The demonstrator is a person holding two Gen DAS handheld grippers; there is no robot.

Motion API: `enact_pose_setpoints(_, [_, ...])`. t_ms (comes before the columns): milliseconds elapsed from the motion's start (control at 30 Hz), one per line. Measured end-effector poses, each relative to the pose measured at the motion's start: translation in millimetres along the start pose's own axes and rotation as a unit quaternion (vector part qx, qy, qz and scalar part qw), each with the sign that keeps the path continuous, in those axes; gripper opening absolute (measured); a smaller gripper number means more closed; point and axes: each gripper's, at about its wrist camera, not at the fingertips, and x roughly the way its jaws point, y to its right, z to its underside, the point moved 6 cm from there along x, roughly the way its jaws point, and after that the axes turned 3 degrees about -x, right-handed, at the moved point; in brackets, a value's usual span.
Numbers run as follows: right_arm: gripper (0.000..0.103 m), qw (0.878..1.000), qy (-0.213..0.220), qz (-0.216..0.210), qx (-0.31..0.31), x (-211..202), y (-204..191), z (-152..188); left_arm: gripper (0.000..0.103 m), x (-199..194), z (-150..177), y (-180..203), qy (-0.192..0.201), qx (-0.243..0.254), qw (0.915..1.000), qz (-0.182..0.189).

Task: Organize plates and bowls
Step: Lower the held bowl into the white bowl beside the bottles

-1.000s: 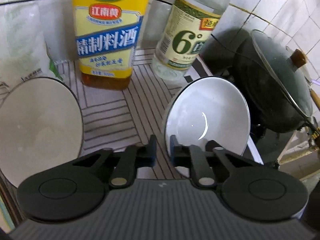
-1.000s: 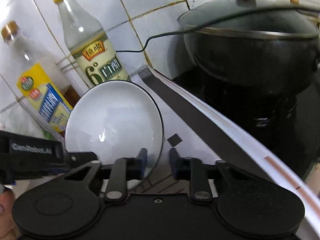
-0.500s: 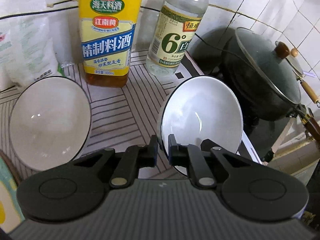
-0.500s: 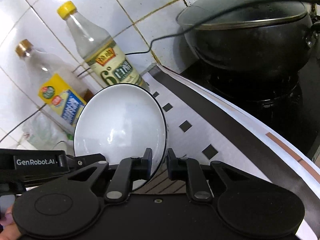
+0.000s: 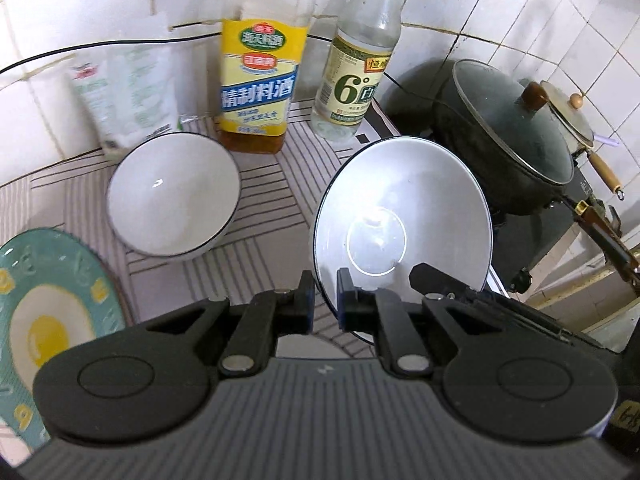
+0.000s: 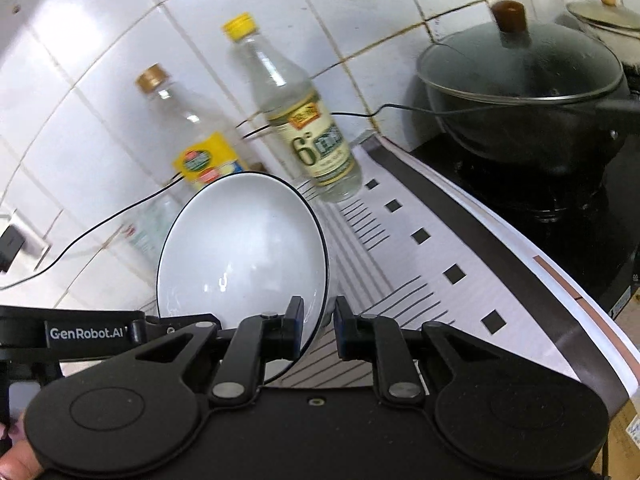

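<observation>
Clamped by its black-edged rim between both the left gripper (image 5: 325,300) and the right gripper (image 6: 318,326), the white bowl (image 5: 402,224) is held tilted above the striped mat (image 5: 276,184), and stacking into the second white bowl (image 5: 174,196) is judged next.

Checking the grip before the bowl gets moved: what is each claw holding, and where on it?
Both hold the same tilted white bowl by its rim: the left claw at the near-left edge, the right claw on the opposite edge. The other bowl sits untouched.
</observation>
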Motion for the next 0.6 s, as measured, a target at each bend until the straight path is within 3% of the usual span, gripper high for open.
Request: enact_pose_setpoints(600, [0.020,0.997,-0.049,-0.032,-0.057,-29,-33,32,0.010,-42,51,-30,-0.022,-0.056,0.9981,-0.012])
